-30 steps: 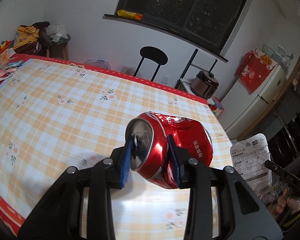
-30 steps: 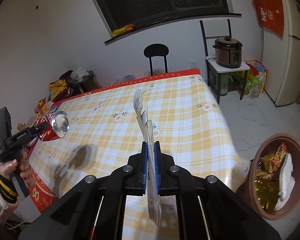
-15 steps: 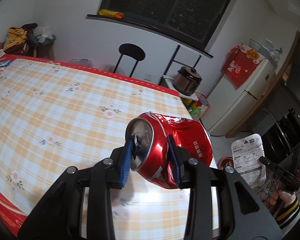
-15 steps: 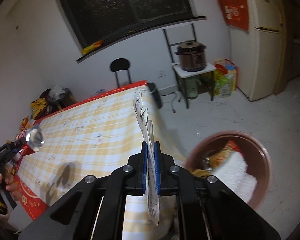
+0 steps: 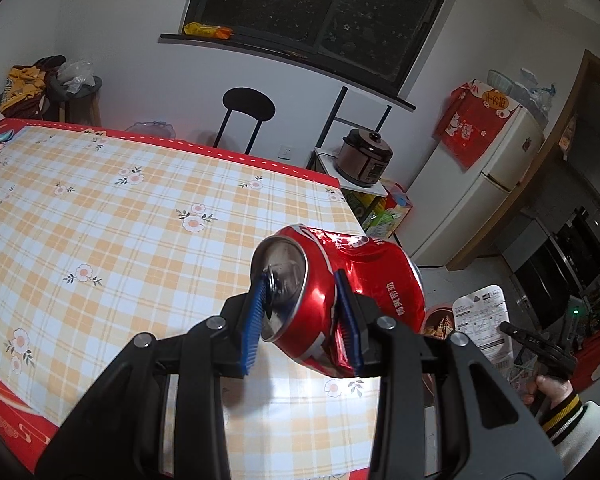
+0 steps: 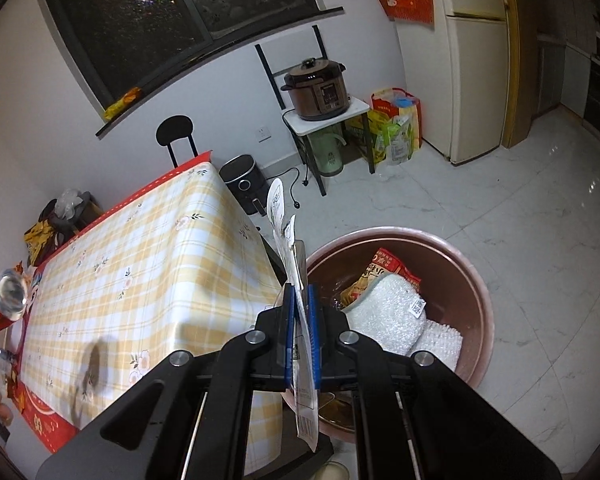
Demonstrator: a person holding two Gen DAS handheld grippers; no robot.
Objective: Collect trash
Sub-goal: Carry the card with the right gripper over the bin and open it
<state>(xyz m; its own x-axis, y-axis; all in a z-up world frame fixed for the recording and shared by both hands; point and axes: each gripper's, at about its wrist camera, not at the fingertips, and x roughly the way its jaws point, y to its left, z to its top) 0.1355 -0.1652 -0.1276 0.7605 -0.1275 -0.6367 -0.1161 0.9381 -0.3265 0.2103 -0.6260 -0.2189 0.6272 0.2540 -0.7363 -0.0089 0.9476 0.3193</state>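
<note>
We hold two pieces of trash at once, one in each tool. Our left gripper has its jaws closed on a crushed red aluminium drink can, pinched across its dented top end so the lid faces back toward us and the body juts forward beyond the jaws. The crumpled metal gives the blue pads something to bite on, which is probably why we grip it there and not around the smooth barrel. The can hangs above the near corner of the worktop, a table under an orange-and-white checked cloth with small flowers, touching nothing below.

Our right gripper has its jaws nearly shut on a thin white printed plastic package, held edge-on so the sheet stands upright between the pads, with most of it rising ahead of the jaws and a short tail hanging beneath them. Holding it by the flat faces keeps the floppy sheet from folding.

Just ahead and to the right of these jaws, on the floor beside the worktop, sits a round brown plastic basin holding a white cloth and snack wrappers. We judge the package is nearly over its rim, ready for release, with the can to follow.
</note>
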